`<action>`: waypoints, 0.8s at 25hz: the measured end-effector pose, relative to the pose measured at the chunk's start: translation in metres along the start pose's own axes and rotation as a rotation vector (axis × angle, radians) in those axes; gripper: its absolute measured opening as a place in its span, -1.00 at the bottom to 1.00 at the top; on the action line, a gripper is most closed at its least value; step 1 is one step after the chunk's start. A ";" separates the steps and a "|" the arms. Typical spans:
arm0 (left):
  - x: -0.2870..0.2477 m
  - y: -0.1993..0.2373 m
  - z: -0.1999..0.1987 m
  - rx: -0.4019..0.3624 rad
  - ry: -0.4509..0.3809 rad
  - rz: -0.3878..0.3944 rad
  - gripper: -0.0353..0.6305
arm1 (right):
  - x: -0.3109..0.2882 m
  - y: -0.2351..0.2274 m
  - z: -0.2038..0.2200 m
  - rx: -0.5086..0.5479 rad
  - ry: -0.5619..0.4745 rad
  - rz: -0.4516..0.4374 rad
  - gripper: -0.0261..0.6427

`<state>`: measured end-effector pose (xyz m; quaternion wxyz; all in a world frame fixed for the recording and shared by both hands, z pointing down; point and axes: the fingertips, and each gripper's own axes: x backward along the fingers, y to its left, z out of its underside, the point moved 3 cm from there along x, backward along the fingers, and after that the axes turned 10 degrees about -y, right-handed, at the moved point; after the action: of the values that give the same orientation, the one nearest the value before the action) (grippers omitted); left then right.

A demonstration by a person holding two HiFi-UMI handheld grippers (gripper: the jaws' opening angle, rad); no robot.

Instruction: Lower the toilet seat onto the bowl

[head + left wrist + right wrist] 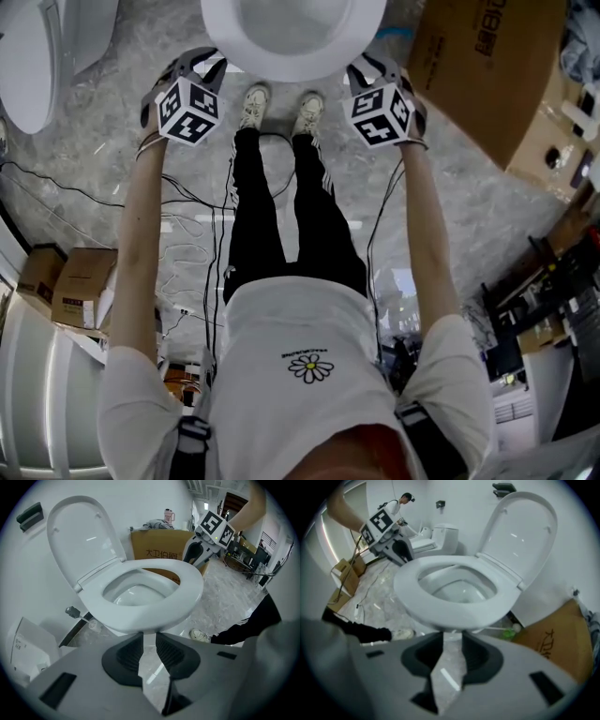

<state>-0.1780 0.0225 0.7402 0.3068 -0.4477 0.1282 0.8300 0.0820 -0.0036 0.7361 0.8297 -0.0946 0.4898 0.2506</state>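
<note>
The white toilet seat (291,47) lies about level over the bowl, and the lid (84,536) stands up against the wall. My left gripper (202,61) is at the seat's front left edge. My right gripper (370,67) is at its front right edge. In the left gripper view the seat (187,592) hangs just past the tips of my left gripper (149,637); bare floor shows through the gap between the jaws. The right gripper view shows the same: seat (412,597) above my right gripper (452,637), wide gap, nothing in it. Whether the seat rests on the bowl rim I cannot tell.
A large cardboard box (487,66) leans right of the toilet. A second toilet (33,56) stands at the far left. Cables (187,225) run over the marble floor by my shoes (253,105). Small boxes (66,281) sit at the left, and another person (401,503) stands far off.
</note>
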 end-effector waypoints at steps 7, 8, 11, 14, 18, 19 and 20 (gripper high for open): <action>-0.024 -0.005 0.022 0.029 0.059 0.040 -0.63 | -0.026 0.008 0.017 -0.009 0.045 -0.041 -0.51; -0.029 -0.005 0.025 0.031 0.066 0.047 -0.63 | -0.030 0.008 0.020 -0.013 0.051 -0.047 -0.52; -0.040 -0.004 0.033 0.043 0.084 0.061 -0.65 | -0.042 0.010 0.025 -0.025 0.068 -0.060 -0.52; -0.046 -0.007 0.040 0.065 0.102 0.068 -0.65 | -0.050 0.014 0.030 -0.037 0.080 -0.072 -0.53; -0.054 -0.008 0.047 0.072 0.135 0.089 -0.66 | -0.059 0.015 0.035 -0.043 0.100 -0.084 -0.54; -0.056 -0.009 0.049 0.073 0.144 0.093 -0.66 | -0.061 0.016 0.037 -0.041 0.107 -0.087 -0.54; -0.058 -0.009 0.050 0.073 0.150 0.097 -0.66 | -0.063 0.016 0.038 -0.039 0.113 -0.088 -0.54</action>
<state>-0.1816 0.0308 0.8168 0.2721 -0.4903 0.2026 0.8028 0.0784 0.0051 0.8112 0.8089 -0.1462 0.5262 0.2176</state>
